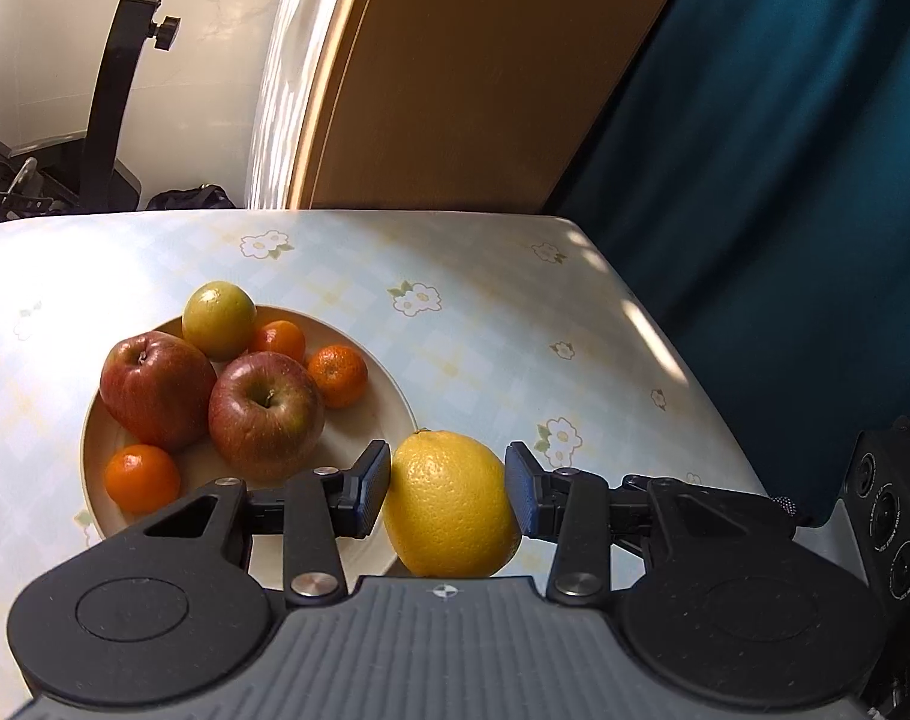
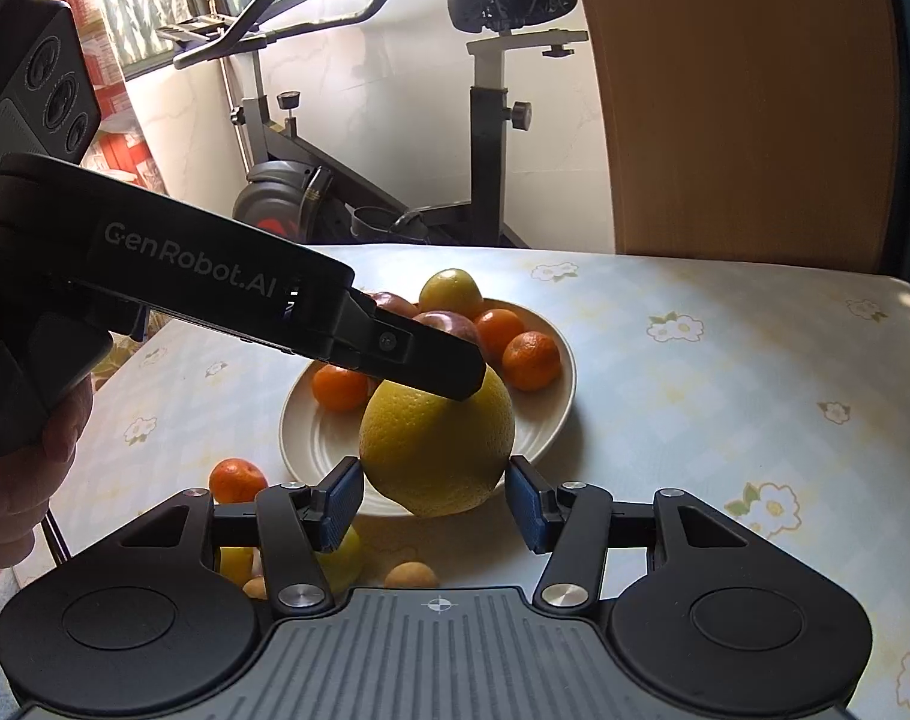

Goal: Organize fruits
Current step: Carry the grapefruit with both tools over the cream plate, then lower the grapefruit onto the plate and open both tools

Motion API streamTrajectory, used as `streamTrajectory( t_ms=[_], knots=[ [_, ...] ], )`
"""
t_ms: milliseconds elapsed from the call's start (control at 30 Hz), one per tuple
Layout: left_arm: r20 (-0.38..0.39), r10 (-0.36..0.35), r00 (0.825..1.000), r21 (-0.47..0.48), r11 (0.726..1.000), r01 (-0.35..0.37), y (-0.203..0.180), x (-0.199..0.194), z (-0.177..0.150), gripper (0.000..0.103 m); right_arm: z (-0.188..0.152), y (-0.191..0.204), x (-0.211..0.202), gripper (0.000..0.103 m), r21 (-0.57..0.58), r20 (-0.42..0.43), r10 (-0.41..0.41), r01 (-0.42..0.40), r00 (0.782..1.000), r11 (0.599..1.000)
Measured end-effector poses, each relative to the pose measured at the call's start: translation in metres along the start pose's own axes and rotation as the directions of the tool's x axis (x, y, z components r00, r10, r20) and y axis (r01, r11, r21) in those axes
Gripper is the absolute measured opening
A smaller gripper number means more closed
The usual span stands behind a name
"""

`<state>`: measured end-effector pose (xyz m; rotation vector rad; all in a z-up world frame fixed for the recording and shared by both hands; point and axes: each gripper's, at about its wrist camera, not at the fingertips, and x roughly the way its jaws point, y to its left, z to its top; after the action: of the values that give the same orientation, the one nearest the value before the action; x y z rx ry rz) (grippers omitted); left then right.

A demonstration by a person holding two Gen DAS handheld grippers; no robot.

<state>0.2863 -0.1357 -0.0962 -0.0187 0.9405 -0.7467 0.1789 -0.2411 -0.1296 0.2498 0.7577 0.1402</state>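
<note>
A large yellow citrus fruit point(image 1: 449, 516) hangs just above the table beside the cream plate point(image 1: 389, 402). My left gripper point(image 1: 449, 480) is shut on it, one pad on each side. In the right wrist view the same yellow fruit point(image 2: 437, 450) sits between the tips of my right gripper point(image 2: 434, 498), whose pads touch its lower sides. The left gripper point(image 2: 466, 384) reaches in from the left over the fruit's top. The plate point(image 2: 559, 402) holds two red apples point(image 1: 266, 411), a yellow-green fruit point(image 1: 218, 318) and three mandarins point(image 1: 338, 375).
Near the table's front a loose mandarin point(image 2: 236, 480), a yellow-green fruit point(image 2: 344, 564) and small tan fruits point(image 2: 410, 576) lie on the flowered tablecloth point(image 2: 724, 396). A hand point(image 2: 23, 480) holds the left gripper. An exercise bike point(image 2: 311, 174) stands behind. The right gripper's body point(image 1: 886, 510) is at the table's right edge.
</note>
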Motion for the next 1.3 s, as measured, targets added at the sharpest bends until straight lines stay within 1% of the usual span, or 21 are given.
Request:
streamTrajectory(
  t_ms=[167,333,500,667,733,933,1067,1133,1300],
  knots=[
    [-0.034,0.029,0.999,-0.013,0.999,-0.030,0.007,0.020,0.015,0.044,0.009,-0.012,0.022,0.049,0.001,-0.023,-0.001,0.001,1.000,1.000],
    [-0.057,0.048,0.997,-0.003,0.999,-0.049,0.010,0.034,0.022,0.044,0.009,-0.019,0.035,0.049,0.004,-0.035,-0.010,0.010,0.999,1.000],
    [-0.078,0.067,0.995,0.002,0.998,-0.067,0.012,0.045,0.024,0.044,0.006,-0.022,0.042,0.049,0.001,-0.049,-0.022,0.022,0.999,1.000],
    [-0.084,0.095,0.992,0.006,0.995,-0.095,0.011,0.053,0.026,0.043,0.008,-0.026,0.049,0.049,0.027,-0.045,-0.024,0.025,0.999,0.999],
    [-0.085,0.090,0.992,0.003,0.996,-0.090,0.012,0.054,0.026,0.043,0.010,-0.024,0.051,0.047,0.018,-0.041,-0.027,0.027,0.999,0.999],
    [-0.059,0.093,0.994,-0.007,0.996,-0.093,0.015,0.047,0.030,0.043,0.014,-0.017,0.052,0.047,-0.044,-0.049,-0.055,0.053,0.997,0.998],
    [-0.040,0.099,0.994,-0.012,0.995,-0.100,0.017,0.041,0.031,0.043,0.012,-0.020,0.049,0.048,-0.041,-0.038,-0.062,0.060,0.997,0.997],
    [-0.033,0.107,0.994,-0.010,0.994,-0.107,0.017,0.039,0.030,0.043,0.011,-0.021,0.050,0.051,-0.035,-0.024,-0.064,0.063,0.998,0.997],
    [-0.010,0.125,0.992,0.004,0.992,-0.125,0.015,0.032,0.028,0.043,0.015,-0.020,0.049,0.051,-0.028,0.002,-0.088,0.088,0.996,0.996]
  ],
)
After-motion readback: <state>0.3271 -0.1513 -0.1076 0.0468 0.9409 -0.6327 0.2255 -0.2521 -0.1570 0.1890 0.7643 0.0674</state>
